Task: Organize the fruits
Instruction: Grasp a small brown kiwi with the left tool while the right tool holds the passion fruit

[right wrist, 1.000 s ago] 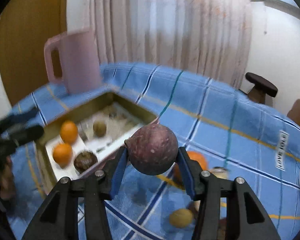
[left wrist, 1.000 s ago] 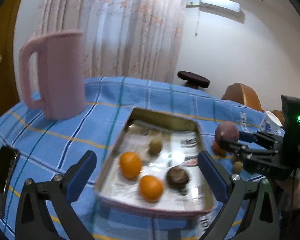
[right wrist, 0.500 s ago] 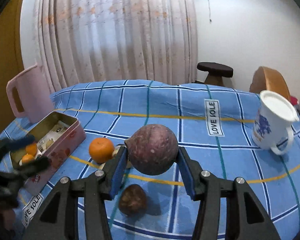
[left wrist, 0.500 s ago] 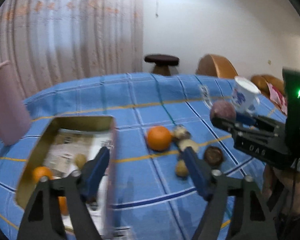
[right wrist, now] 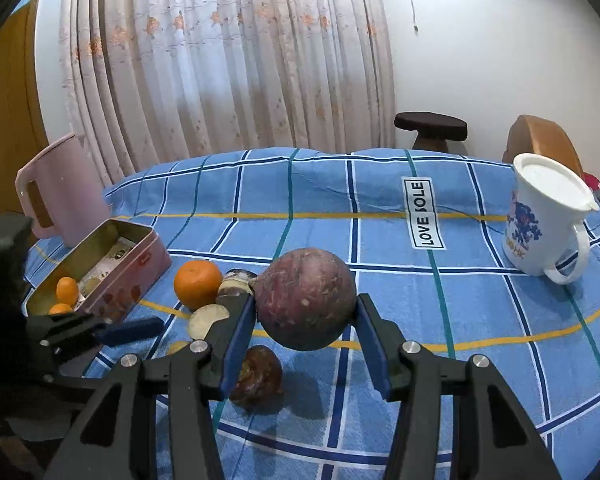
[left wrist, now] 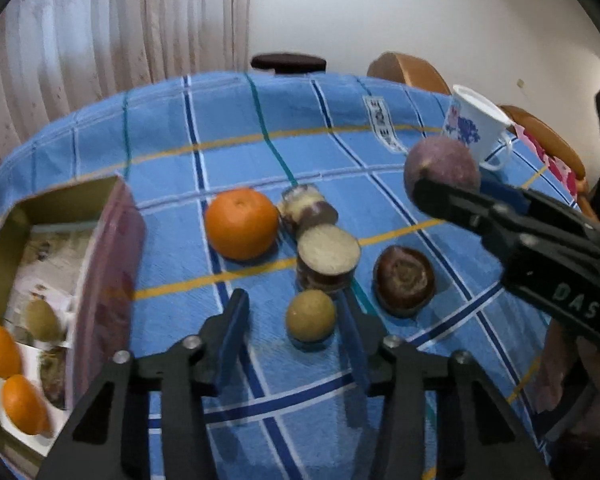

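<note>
Our right gripper (right wrist: pixel 306 322) clamps the purple fruit (right wrist: pixel 305 297); left gripper (left wrist: pixel 294 338) open around a small greenish fruit (left wrist: pixel 310 314).
Orange (left wrist: pixel 242 223), cut halves (left wrist: pixel 327 257) crowd it; tablecloth tag (right wrist: pixel 424 219) reads "LOVE SOLE".

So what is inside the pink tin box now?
Inside the tin box: two oranges, a small greenish fruit, one dark fruit, paper lining. Its near wall hides the rest.

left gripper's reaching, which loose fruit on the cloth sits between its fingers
The small round yellow-green fruit, between the open left gripper's fingers; the big orange lies farther off.
</note>
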{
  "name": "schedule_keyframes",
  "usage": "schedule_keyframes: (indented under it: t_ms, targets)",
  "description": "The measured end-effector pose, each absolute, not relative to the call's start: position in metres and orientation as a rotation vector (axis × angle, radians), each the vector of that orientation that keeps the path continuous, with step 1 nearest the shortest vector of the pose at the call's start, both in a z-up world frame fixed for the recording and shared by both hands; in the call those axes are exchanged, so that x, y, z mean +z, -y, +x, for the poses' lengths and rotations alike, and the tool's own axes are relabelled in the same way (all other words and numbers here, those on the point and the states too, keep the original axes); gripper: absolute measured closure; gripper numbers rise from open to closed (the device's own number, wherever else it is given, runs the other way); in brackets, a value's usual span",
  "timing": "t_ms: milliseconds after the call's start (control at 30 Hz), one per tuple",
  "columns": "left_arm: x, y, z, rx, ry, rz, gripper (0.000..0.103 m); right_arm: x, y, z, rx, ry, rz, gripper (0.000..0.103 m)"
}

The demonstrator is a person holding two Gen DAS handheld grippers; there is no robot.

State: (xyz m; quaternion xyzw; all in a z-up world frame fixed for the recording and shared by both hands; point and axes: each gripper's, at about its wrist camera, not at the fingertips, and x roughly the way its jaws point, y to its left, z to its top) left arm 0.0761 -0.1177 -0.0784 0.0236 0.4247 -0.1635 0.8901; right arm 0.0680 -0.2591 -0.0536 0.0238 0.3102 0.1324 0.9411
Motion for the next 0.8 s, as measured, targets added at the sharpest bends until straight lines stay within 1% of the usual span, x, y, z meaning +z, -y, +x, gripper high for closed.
schedule_keyframes:
  t_ms: [33, 100, 233, 433, 800]
  targets:
    - [-0.081, 0.118, 0.077, -0.350, -0.892, 0.046, 0.064, -0.054, 0.259, 0.068, 0.271, -0.633, 0.049, 0.050]
    - [-0.080, 0.118, 0.076, -0.369, -0.886, 0.041, 0.076, -0.054, 0.259, 0.068, 0.274, -0.635, 0.047, 0.050]
    - [-0.078, 0.116, 0.073, -0.388, -0.867, 0.037, 0.076, -0.055, 0.256, 0.066, 0.283, -0.632, 0.035, 0.050]
    - [-0.058, 0.106, 0.054, -0.347, -0.701, 0.051, 0.076, -0.051, 0.256, 0.062, 0.301, -0.596, 0.048, 0.050]
    - [-0.044, 0.098, 0.043, -0.311, -0.577, 0.039, 0.076, -0.050, 0.242, 0.056, 0.346, -0.563, 0.019, 0.050]
